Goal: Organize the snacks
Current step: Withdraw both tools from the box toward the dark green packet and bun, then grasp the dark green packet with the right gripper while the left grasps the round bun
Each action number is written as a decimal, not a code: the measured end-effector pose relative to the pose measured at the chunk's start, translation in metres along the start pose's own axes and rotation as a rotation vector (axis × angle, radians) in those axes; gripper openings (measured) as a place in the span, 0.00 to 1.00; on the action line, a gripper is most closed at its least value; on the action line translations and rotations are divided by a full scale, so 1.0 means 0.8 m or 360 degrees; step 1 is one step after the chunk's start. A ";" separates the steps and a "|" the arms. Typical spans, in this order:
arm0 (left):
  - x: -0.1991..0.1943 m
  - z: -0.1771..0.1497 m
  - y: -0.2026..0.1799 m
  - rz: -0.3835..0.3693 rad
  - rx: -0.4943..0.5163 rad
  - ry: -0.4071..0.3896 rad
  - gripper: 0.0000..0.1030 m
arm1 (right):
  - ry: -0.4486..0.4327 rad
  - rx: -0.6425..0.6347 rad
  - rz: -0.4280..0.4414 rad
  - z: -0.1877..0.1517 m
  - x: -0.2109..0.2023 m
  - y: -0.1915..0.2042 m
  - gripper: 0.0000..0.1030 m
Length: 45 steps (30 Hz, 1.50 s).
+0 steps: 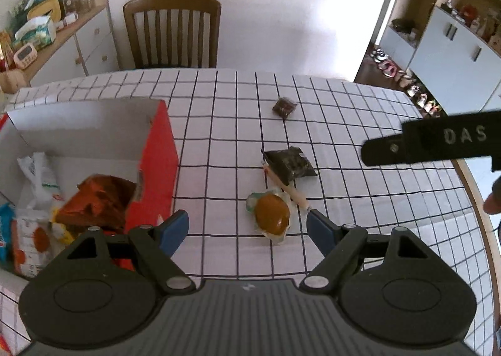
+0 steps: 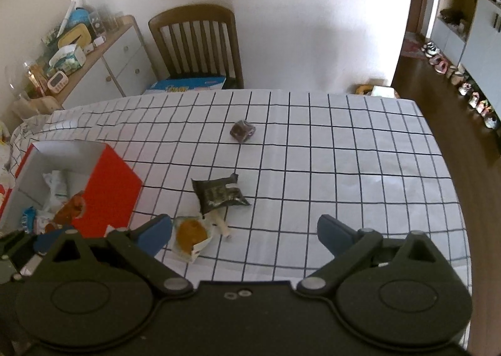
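Snacks spread over a checked tablecloth (image 2: pixel 344 168), left to right. Near the left edge, red box (image 1: pixel 156 168) standing open, packets heaped inside. Toward the near edge, beside the box, bun in clear wrap (image 1: pixel 271 213), touching a pale stick snack (image 1: pixel 292 191) that runs under a dark green packet (image 1: pixel 289 163). Farther back toward the far edge, apart from the rest, small brown packet (image 1: pixel 284 107). Left gripper (image 1: pixel 247 227) above the bun, blue pads spread wide, nothing between them pressed. Right gripper (image 2: pixel 244 232) likewise spread and empty, its left finger (image 2: pixel 153 233) just beside the bun. Wooden chair (image 2: pixel 194 42) behind the far edge.
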<state>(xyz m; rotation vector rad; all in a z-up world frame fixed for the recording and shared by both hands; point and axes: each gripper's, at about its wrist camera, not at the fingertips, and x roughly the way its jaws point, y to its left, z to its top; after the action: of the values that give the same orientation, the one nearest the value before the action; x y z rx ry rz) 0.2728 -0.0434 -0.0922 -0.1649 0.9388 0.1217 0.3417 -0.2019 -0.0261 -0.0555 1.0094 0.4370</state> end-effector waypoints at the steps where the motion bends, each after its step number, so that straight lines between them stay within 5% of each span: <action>1: 0.006 0.000 -0.002 0.0003 -0.0007 0.0008 0.80 | 0.0011 -0.0004 0.0011 0.003 0.007 -0.002 0.96; 13: 0.075 -0.004 -0.017 0.0026 -0.0020 0.0138 0.80 | 0.0151 -0.0092 0.0088 0.025 0.092 0.000 0.93; 32: 0.134 0.003 -0.015 -0.0095 -0.0150 0.0218 0.79 | 0.0269 -0.0081 0.0139 0.030 0.179 0.009 0.86; 39: 0.135 0.002 -0.012 -0.0098 -0.0173 0.0216 0.46 | 0.0267 -0.0072 0.0164 0.029 0.187 0.013 0.74; 45: 0.132 0.001 -0.008 -0.0083 -0.0168 0.0216 0.41 | 0.0250 -0.0070 0.0176 0.029 0.185 0.014 0.59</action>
<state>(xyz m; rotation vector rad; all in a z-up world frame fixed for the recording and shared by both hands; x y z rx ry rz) 0.3361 -0.0465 -0.1767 -0.2981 1.0628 0.1128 0.4232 -0.1375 -0.1347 -0.0743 1.1611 0.5626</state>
